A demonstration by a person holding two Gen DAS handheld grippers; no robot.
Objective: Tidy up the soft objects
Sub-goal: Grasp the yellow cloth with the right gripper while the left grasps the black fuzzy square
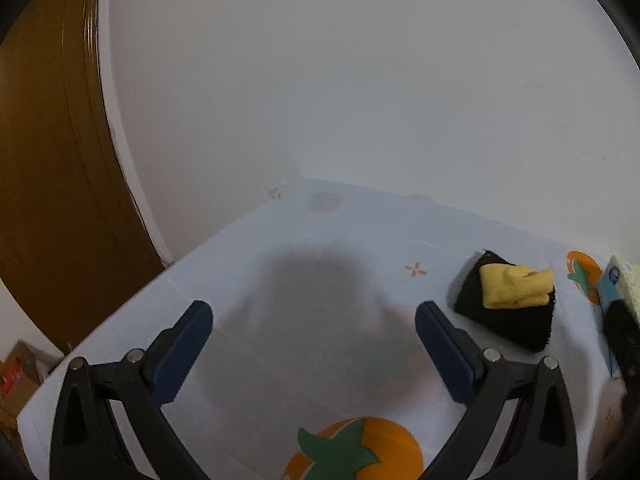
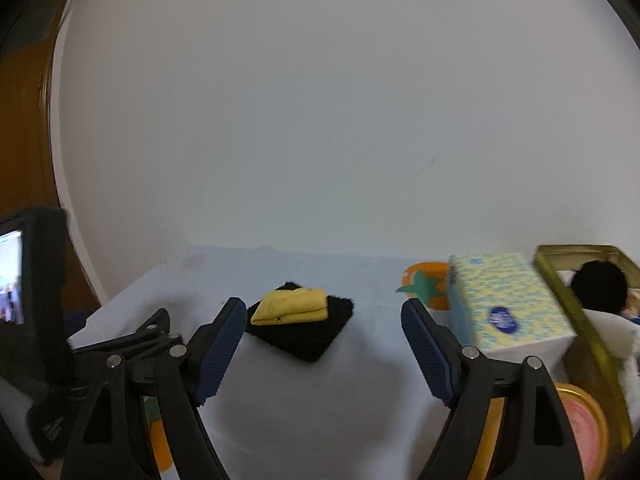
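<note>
Both grippers sit low over the table (image 1: 248,240), nothing between the fingers of either. Left gripper (image 1: 314,316): jaws wide apart, empty, over bare tablecloth with a dark blurred shadow under it; printed orange fruit (image 1: 356,452) at the near edge just below. Right gripper (image 2: 324,316): jaws also wide apart, empty, aimed at the cloths.

Task items: folded yellow cloth (image 2: 292,306) lies on top of a black cloth (image 2: 308,332), stacked, mid-table, a bit short of the far edge. Neither gripper touches them. Same stack shows in the left wrist view, off to the right of that gripper's right finger.

Right of the stack: tissue box (image 2: 508,304), blue-yellow pattern, standing near the table's right side. Beyond it, a gold-rimmed tin (image 2: 576,320) with something black and white inside; can't tell what. Round pink lid with gold rim (image 2: 580,432) at near right.

Motion blur on the right-side items.
</note>
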